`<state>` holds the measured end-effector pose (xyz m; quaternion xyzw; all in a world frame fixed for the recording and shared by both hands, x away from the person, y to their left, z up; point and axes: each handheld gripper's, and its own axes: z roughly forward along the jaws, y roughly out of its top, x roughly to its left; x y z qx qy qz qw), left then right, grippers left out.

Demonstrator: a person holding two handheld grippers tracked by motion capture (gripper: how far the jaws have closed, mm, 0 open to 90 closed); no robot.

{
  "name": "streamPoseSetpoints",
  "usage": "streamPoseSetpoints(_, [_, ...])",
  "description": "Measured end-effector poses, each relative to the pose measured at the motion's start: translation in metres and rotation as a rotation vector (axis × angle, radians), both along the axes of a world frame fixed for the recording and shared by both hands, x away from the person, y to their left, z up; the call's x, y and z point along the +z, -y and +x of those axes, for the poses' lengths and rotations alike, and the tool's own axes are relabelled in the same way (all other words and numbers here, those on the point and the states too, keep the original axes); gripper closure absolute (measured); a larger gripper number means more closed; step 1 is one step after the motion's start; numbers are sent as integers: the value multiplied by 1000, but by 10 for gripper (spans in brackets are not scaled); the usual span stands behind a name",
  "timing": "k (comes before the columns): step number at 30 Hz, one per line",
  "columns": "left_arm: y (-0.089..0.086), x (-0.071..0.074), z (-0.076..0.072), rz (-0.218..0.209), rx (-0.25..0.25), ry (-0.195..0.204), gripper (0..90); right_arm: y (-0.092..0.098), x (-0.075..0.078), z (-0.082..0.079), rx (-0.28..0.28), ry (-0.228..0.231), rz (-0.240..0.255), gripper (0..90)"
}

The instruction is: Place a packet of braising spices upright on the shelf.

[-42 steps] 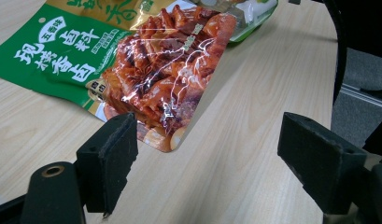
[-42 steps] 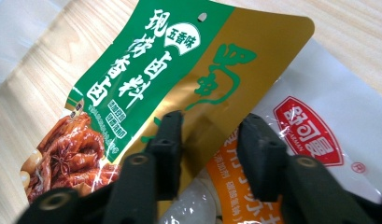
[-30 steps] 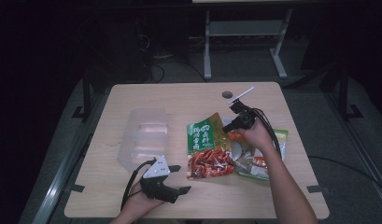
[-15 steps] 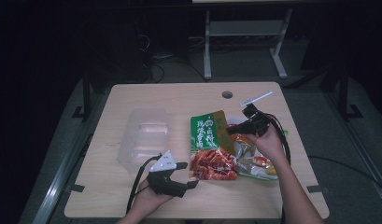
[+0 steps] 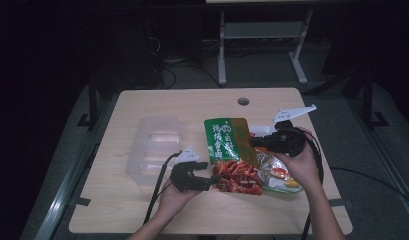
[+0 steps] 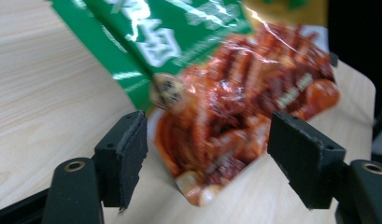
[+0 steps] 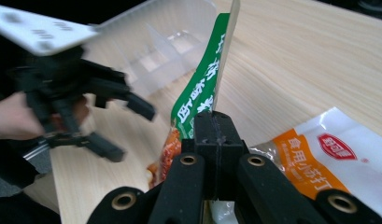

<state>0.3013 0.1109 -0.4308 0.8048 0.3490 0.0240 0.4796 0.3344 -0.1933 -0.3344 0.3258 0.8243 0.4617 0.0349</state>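
Note:
A green-and-red snack bag (image 5: 228, 150) lies in the middle of the table (image 5: 192, 105). My right gripper (image 5: 255, 142) is shut on the bag's right edge and tilts that side up; in the right gripper view its jaws (image 7: 215, 125) pinch the upright green edge (image 7: 198, 95). My left gripper (image 5: 212, 181) stands open at the bag's red near end. In the left gripper view the red corner (image 6: 226, 140) lies between the jaws, with the pads (image 6: 132, 158) clear of it. These jaws have just been closing a little.
A clear plastic box (image 5: 154, 147) stands left of the bag, also in the right gripper view (image 7: 165, 42). A second bag, white and orange (image 5: 282, 176) (image 7: 319, 158), lies under the right hand. A cable hole (image 5: 243, 101) is near the far edge.
The right hand has moved right and up with the bag's edge, tilting the bag. The left gripper has slid away from the near edge and rightward to the bag's red end.

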Motion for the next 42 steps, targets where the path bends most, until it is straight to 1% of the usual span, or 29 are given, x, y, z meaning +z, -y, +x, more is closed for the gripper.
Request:
streamPoseSetpoints(1, [1,-1,3,-3,10,-8,279,1,0,-2,-1,6,0,900])
streamPoseSetpoints(2, [2,-2,6,2,17,-7,269,3,-2,-2,5,13,3,900])
streamPoseSetpoints(3, [3,-4,10,-9,27,-16,268,4,-3,-2,2,12,16,900])
streamPoseSetpoints(4, [3,-4,12,-10,32,-17,266,6,-6,0,5,4,25,900])
streamPoseSetpoints(6, [4,-6,20,-16,49,-41,261,9,-9,1,-2,-6,16,900])
streamPoseSetpoints(7, [5,-7,24,-19,57,-52,260,10,-11,1,1,-7,24,900])
streamPoseSetpoints(10, [7,-9,31,-17,47,-67,271,12,-13,1,9,-11,37,900])
streamPoseSetpoints(11, [9,-9,34,-20,49,-78,271,12,-14,1,12,-10,41,900])
streamPoseSetpoints(12, [9,-10,37,-30,47,-91,271,13,-14,0,12,-9,46,900])
streamPoseSetpoints(14, [10,-13,41,-31,51,-103,290,14,-13,-1,21,3,58,900])
streamPoseSetpoints(15, [11,-13,43,-44,48,-111,295,14,-13,-2,28,7,63,900])
streamPoseSetpoints(16, [12,-14,44,-68,43,-125,313,14,-12,-3,33,12,66,900])
streamPoseSetpoints(17, [12,-15,45,-90,36,-137,339,14,-11,-4,33,12,62,900])
streamPoseSetpoints(18, [11,-15,46,-114,16,-140,412,13,-10,-4,38,13,59,900])
streamPoseSetpoints(19, [12,-15,46,-130,5,-141,494,13,-10,-4,35,15,54,900])
streamPoseSetpoints(21, [13,-15,46,-141,5,-141,559,14,-12,-4,37,15,57,900])
streamPoseSetpoints(24, [11,-16,49,-169,-12,-168,675,16,-14,-4,31,6,63,900])
streamPoseSetpoints(25, [10,-16,49,-175,-20,-167,714,18,-14,-4,28,7,63,900])
streamPoseSetpoints(27, [9,-15,49,-196,-17,-180,780,20,-15,-5,20,10,66,900])
streamPoseSetpoints(28, [9,-14,49,-201,-18,-180,807,21,-16,-4,19,9,69,900])
streamPoseSetpoints(29, [8,-13,49,-194,-26,-163,821,22,-16,-4,16,6,69,900])
streamPoseSetpoints(30, [8,-12,48,-188,-26,-156,832,23,-17,-4,11,5,65,900])
streamPoseSetpoints(31, [8,-11,47,-192,-19,-158,839,24,-17,-4,4,0,63,900])
streamPoseSetpoints(33, [8,-9,45,-181,-14,-131,847,26,-19,-4,-8,0,60,900])
streamPoseSetpoints(36, [7,-5,41,-165,-13,-109,854,29,-20,-4,-30,-7,53,900])
streamPoseSetpoints(38, [7,-3,39,-137,-21,-80,857,32,-23,-3,-36,-16,64,900])
streamPoseSetpoints(40, [7,-2,37,-124,-23,-67,860,34,-25,-2,-42,-23,63,900])
streamPoseSetpoints(41, [7,-1,36,-115,-26,-54,865,35,-26,-1,-42,-28,65,899])
streamPoseSetpoints(42, [7,-1,35,-114,-22,-50,866,36,-28,-1,-44,-34,67,898])
